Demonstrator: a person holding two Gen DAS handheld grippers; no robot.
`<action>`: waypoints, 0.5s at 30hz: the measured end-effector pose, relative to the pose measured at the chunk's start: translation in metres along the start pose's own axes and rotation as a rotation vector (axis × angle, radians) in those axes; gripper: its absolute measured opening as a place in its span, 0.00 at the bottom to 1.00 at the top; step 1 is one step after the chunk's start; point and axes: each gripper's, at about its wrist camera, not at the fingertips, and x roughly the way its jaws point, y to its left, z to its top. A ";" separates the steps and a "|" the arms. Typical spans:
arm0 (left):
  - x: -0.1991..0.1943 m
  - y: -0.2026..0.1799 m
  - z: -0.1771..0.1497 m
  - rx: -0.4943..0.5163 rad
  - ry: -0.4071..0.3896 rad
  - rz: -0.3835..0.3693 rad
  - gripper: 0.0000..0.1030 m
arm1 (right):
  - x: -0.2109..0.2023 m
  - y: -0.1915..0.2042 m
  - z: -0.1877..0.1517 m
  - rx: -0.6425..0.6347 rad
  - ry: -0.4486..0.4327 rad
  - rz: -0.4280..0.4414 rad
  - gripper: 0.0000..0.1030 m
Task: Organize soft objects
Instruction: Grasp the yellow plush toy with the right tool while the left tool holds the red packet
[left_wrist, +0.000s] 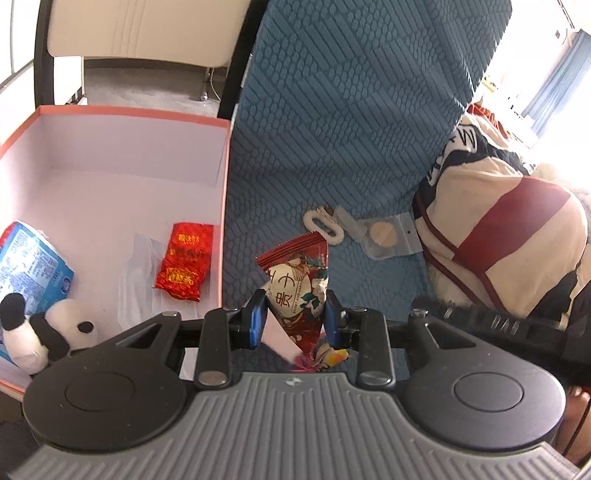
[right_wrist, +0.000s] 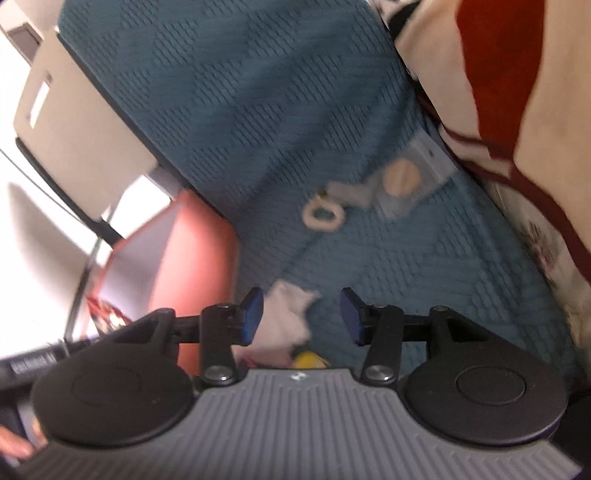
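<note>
Left gripper (left_wrist: 295, 314) is clamping the snack packet (left_wrist: 297, 280), long axis upright, just right of the box (left_wrist: 221, 206). Right gripper (right_wrist: 301, 315) is hanging apart, empty, over the blue cover (right_wrist: 258, 129).

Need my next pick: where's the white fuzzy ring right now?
In the left wrist view the white fuzzy ring lies on the teal cover, just beyond the held snack packet, touching the clear pouch to its right.
</note>
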 end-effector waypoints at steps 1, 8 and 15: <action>0.003 -0.001 -0.001 0.003 0.005 0.000 0.36 | 0.004 -0.003 -0.005 -0.011 0.021 0.001 0.48; 0.022 -0.011 -0.013 0.013 0.040 0.006 0.35 | 0.044 -0.001 -0.042 -0.096 0.132 -0.009 0.43; 0.028 -0.011 -0.024 0.007 0.063 0.016 0.36 | 0.083 0.003 -0.052 -0.091 0.140 -0.016 0.44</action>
